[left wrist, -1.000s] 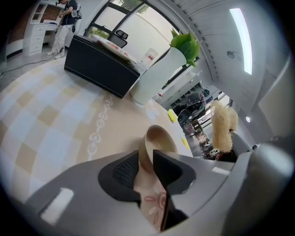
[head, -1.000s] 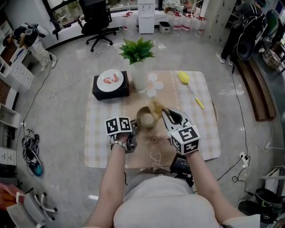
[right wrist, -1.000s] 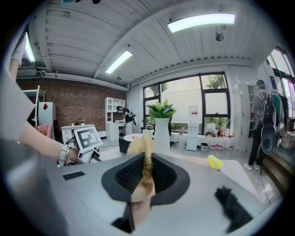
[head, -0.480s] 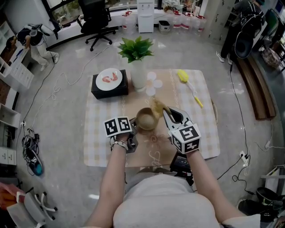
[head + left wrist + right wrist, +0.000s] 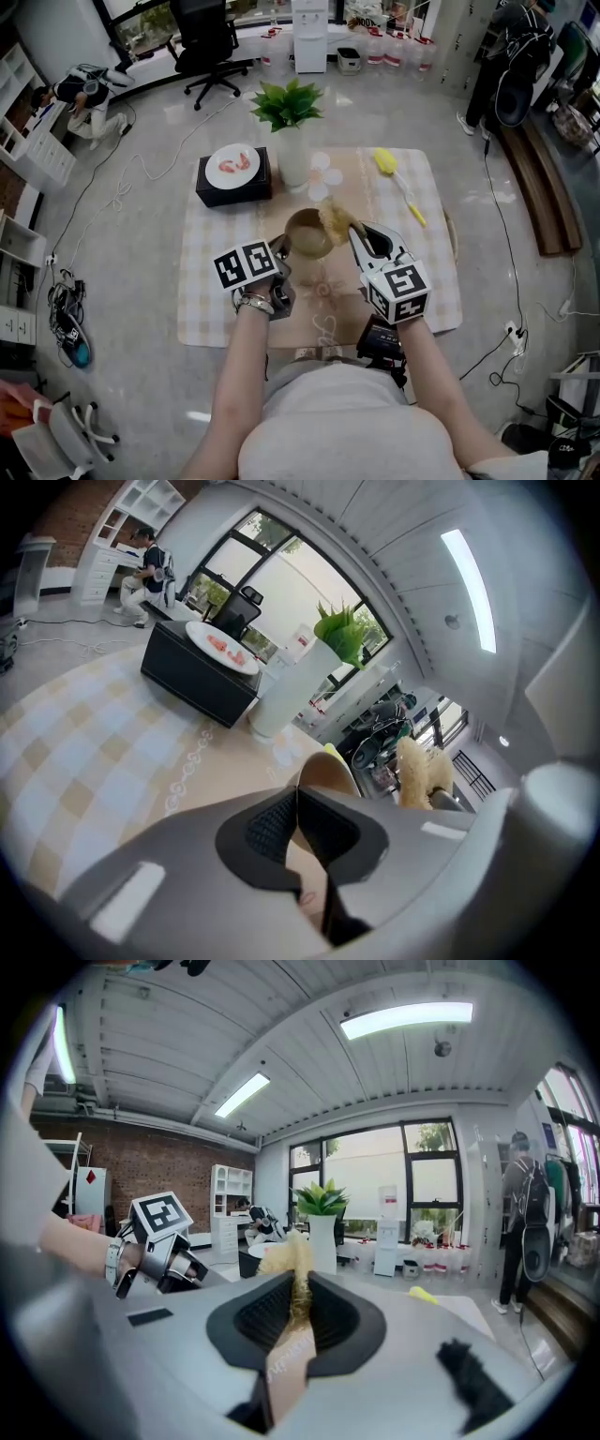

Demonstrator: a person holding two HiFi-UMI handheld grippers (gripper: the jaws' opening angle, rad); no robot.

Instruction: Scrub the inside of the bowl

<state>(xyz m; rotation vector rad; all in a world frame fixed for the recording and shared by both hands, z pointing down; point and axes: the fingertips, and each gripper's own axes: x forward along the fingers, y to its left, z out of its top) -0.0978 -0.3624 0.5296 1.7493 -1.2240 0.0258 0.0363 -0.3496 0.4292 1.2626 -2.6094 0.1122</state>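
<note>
Being held by its near-left rim, the round tan bowl [image 5: 306,234] is seen over the beige middle strip [image 5: 323,309] of the worktop [image 5: 211,281], which is covered by a pale yellow-and-white checked cloth [image 5: 427,272]. The left gripper [image 5: 281,251] is set on that rim. Its jaws have just been closing, and in the left gripper view they are pressed onto the thin bowl wall, with only that wall between the dark pads. The bowl's mouth is turned up towards the head camera.

The jaws of the right gripper [image 5: 359,234] are clamped on the flat tan handle of a scrubber [image 5: 336,221] with a shaggy straw-yellow fibre head. In the right gripper view the handle is seen running back between the pads, and the fibre head sticks out in front of them. In the head view the fibre head is placed at the bowl's far-right rim; whether it is touching the rim or only above it cannot be told.

Farther back on the worktop a black box [image 5: 232,192] is stood, with a round white plate [image 5: 232,167] of pinkish food on top. Just beside the box, to its right, a tall white vase [image 5: 293,161] with a leafy green plant [image 5: 289,105] is placed. A yellow long-handled brush [image 5: 396,178] is laid well apart from the bowl, at the far right of the cloth
</note>
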